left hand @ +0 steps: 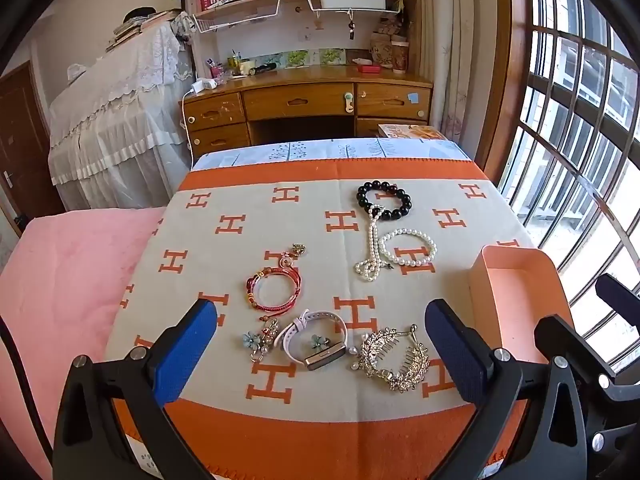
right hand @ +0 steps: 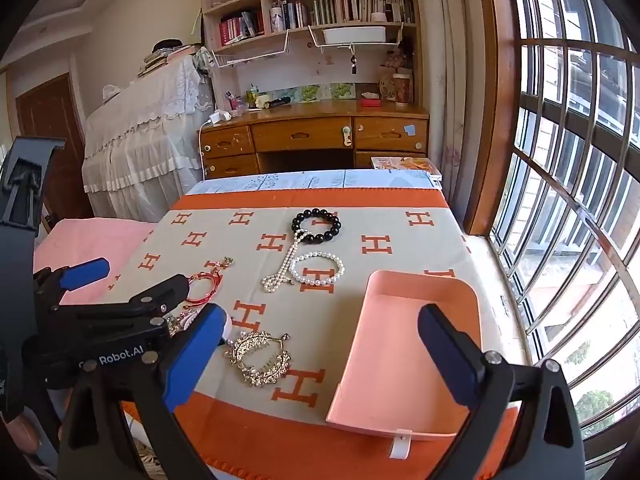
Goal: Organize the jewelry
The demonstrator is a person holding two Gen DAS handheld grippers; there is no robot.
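Note:
Jewelry lies on an orange-and-beige H-pattern cloth [left hand: 224, 248]. A black bead bracelet [left hand: 384, 201] is farthest, with a pearl strand [left hand: 372, 248] and a pearl bracelet [left hand: 409, 247] below it. A red bangle [left hand: 274, 289], a white watch [left hand: 314, 338], flower earrings [left hand: 260, 339] and a rhinestone hair comb [left hand: 394, 359] lie nearer. An empty pink tray [right hand: 404, 356] sits at the right. My left gripper [left hand: 320, 334] is open above the watch. My right gripper [right hand: 320, 350] is open between the comb [right hand: 258, 358] and the tray. The black bracelet [right hand: 316, 226] and pearls [right hand: 318, 274] lie beyond it.
A pink blanket [left hand: 68, 280] lies to the left of the cloth. A wooden desk [left hand: 308, 108] with bookshelves stands behind. A barred window [right hand: 572, 200] runs along the right. A lace-covered piece of furniture [left hand: 116, 120] stands at the back left.

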